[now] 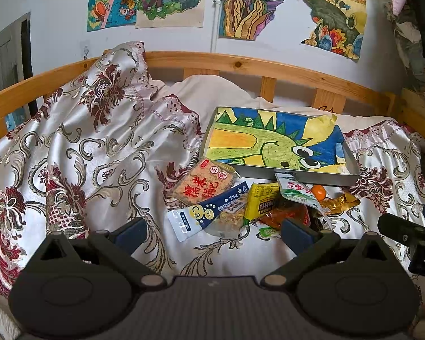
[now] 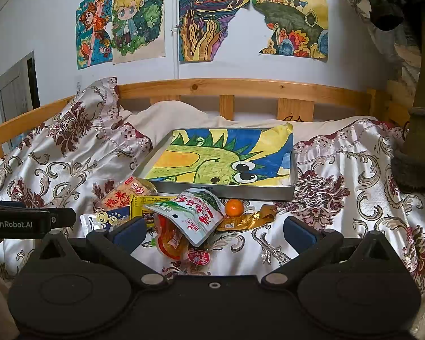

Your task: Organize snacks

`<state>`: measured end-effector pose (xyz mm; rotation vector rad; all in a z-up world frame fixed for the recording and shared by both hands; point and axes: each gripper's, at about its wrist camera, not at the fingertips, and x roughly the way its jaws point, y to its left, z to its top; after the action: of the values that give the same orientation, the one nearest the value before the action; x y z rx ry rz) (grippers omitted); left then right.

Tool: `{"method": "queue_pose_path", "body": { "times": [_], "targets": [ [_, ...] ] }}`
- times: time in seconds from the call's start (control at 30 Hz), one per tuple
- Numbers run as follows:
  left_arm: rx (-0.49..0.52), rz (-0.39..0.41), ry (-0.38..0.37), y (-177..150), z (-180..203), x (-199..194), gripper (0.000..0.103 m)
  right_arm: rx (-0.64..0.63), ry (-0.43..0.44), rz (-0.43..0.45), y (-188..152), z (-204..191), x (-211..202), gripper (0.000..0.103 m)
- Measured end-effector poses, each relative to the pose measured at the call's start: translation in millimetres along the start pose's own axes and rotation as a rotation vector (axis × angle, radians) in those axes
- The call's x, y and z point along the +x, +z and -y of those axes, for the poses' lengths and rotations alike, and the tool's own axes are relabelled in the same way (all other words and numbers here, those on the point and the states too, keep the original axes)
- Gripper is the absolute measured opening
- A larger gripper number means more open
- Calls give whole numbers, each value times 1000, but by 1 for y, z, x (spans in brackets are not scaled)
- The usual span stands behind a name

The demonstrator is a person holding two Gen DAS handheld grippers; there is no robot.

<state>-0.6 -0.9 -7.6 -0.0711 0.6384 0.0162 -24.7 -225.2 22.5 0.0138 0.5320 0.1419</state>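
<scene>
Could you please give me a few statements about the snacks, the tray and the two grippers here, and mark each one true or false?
1. The metal tray holds no snacks, only a dinosaur drawing. True.
2. The small orange fruit lies inside the tray. False: it lies on the bedspread in front of the tray's near wall.
3. The left gripper is open and holds nothing. True.
4. The right gripper is shut on the white and green snack pouch. False: it is open, and the pouch lies loose in the pile.
5. The snacks are spread evenly over the bed. False: they are heaped together before the tray.
</scene>
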Motion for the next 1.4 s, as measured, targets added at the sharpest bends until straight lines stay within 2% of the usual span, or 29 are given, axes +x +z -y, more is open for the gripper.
{"method": "queue_pose_path", "body": {
  "times": [1.07, 1.2, 1.4],
  "targets": [
    [-3, -9, 4, 2, -2, 0, 103, 2, -2, -2, 0, 0, 0, 102],
    [4, -26, 56, 3, -3, 5, 103, 1, -1, -18, 0, -2, 2, 102],
    [6, -92, 51, 19, -9, 23, 103, 32, 53, -84, 14, 8, 11, 102]
  ]
}}
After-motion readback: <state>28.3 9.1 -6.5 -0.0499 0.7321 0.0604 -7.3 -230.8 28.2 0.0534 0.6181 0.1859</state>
